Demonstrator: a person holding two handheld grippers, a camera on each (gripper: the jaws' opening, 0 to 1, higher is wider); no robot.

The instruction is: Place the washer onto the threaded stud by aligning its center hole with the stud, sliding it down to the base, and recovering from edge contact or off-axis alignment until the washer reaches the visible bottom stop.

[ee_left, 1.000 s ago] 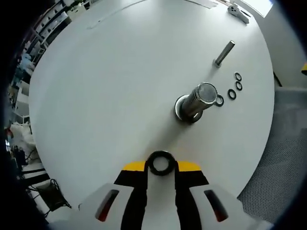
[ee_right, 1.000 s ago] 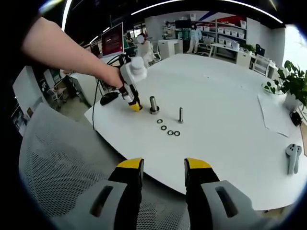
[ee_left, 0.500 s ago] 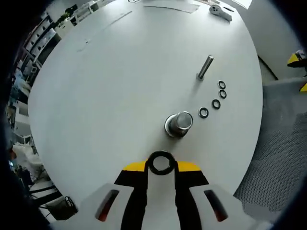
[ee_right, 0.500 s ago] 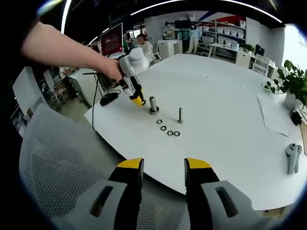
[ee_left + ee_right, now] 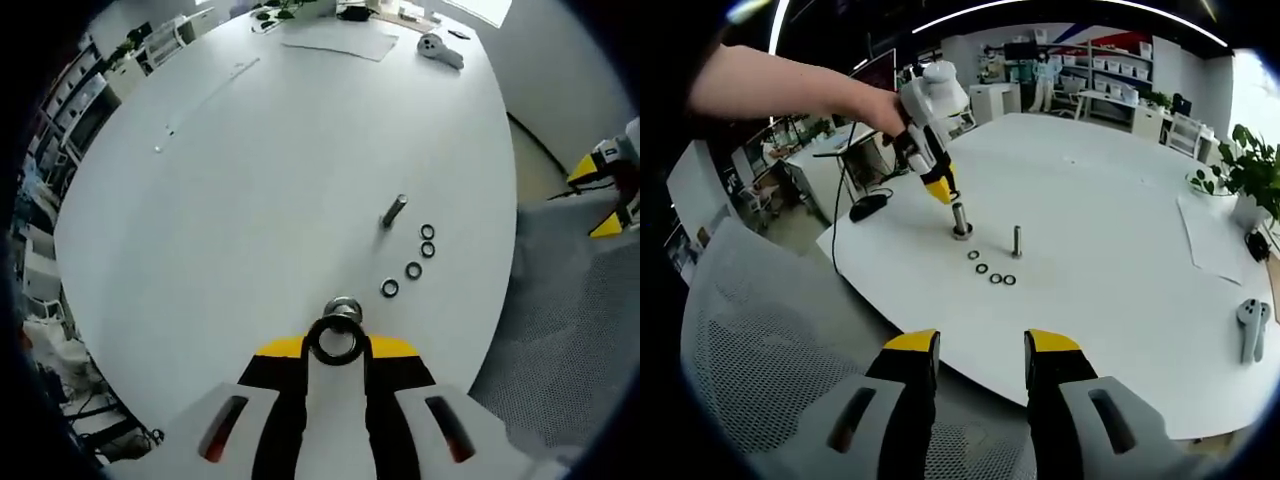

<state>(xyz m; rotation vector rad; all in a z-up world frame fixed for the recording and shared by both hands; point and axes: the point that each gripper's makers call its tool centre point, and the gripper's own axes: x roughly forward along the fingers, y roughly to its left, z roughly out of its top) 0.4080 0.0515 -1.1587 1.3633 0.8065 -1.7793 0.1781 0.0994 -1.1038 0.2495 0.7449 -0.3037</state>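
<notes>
Left gripper view: hanging just above the upright stud [image 5: 343, 307], nearly over its axis, with left gripper [image 5: 336, 350] jaws clamping the washer [image 5: 335, 341]; right gripper [image 5: 982, 352] idling, jaws apart, well away.

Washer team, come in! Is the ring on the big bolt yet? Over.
Left gripper shut on washer, right above the threaded stud. Not on yet. Right gripper open, back off the table. Four spare rings and thin bolt sit clear.

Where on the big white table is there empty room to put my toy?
The table is bare beyond the thin bolt, up to the paper. It is crowded near this edge: stud, four loose washers.
</notes>
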